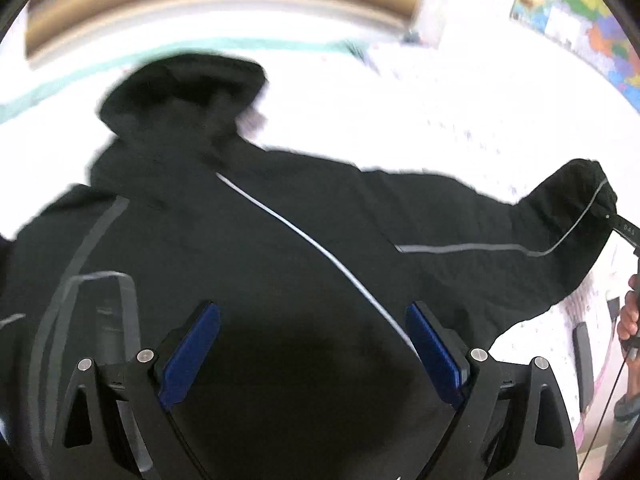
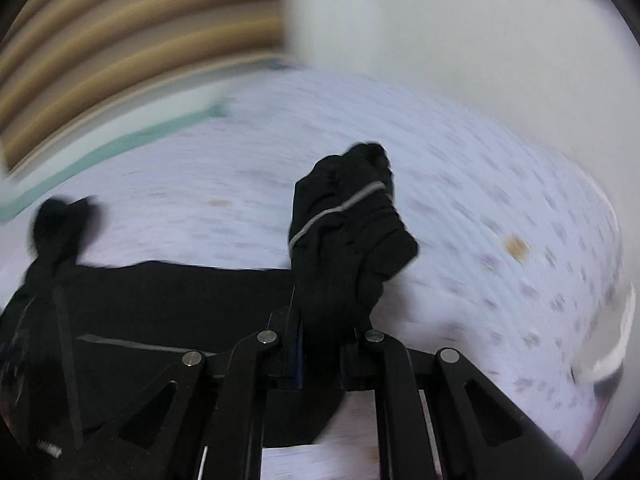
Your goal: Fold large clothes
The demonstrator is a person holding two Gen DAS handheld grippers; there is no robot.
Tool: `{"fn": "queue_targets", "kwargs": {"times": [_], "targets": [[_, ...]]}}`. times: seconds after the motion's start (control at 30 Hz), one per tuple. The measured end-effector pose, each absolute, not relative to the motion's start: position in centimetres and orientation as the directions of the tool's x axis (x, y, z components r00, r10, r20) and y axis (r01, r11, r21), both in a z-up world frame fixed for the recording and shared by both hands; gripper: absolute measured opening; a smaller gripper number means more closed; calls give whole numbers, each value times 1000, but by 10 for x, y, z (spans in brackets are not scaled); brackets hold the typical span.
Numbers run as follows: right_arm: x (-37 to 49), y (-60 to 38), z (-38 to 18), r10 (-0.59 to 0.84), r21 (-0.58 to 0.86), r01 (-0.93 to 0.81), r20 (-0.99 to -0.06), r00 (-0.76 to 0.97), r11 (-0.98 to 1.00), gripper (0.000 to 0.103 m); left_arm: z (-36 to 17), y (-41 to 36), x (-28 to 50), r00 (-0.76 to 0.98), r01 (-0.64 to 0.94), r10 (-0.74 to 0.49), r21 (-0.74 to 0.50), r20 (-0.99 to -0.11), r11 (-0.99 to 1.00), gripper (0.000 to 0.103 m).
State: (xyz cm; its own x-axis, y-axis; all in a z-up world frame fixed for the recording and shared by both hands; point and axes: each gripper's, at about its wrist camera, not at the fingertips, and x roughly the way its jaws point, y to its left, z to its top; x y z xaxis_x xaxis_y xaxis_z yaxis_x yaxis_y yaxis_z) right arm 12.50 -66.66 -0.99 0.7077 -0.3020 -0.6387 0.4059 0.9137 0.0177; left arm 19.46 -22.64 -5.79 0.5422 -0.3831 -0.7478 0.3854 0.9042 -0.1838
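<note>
A large black jacket [image 1: 248, 240] with grey stripes and a white zip line lies spread on a white patterned bedsheet [image 1: 440, 112]. Its hood [image 1: 184, 84] points to the far side. My left gripper [image 1: 312, 356] hovers above the jacket's body, blue pads wide apart, nothing between them. The jacket's right sleeve [image 1: 500, 224] stretches to the right, where my right gripper [image 1: 622, 226] holds its cuff. In the right wrist view my right gripper [image 2: 320, 344] is shut on the sleeve cuff [image 2: 344, 224], which bunches up above the jaws.
A wooden headboard [image 1: 200, 4] stands at the far side, with a teal band [image 1: 120, 64] along the sheet's edge. A colourful map [image 1: 580, 12] hangs at upper right. A person's hand [image 1: 630, 312] shows at the right edge. The sheet [image 2: 500, 220] stretches right of the sleeve.
</note>
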Motion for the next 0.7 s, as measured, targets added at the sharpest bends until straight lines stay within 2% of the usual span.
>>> {"fn": "queue_targets", "kwargs": {"times": [0.1,0.3,0.57,0.7], "targets": [[147,-596,12,-271,-77,286,-620,737,955,14,-36,-186,183,579,365,-378,-185,-722,912,94],[176,-460,23,-141,-140,68,-617,774,988,15,-21,-120,157,639,324,-326,-141,-696,936,94],[215,-299,-22,5,-161,-160,-688,726,974,15,-44,-34,160,659,233,-284,-170,-697,958,94],[240,-237,-53,61,-124,-226,-741,669,966,15,-55,3,160,659,195,-301,-230,-690,953,94]]}}
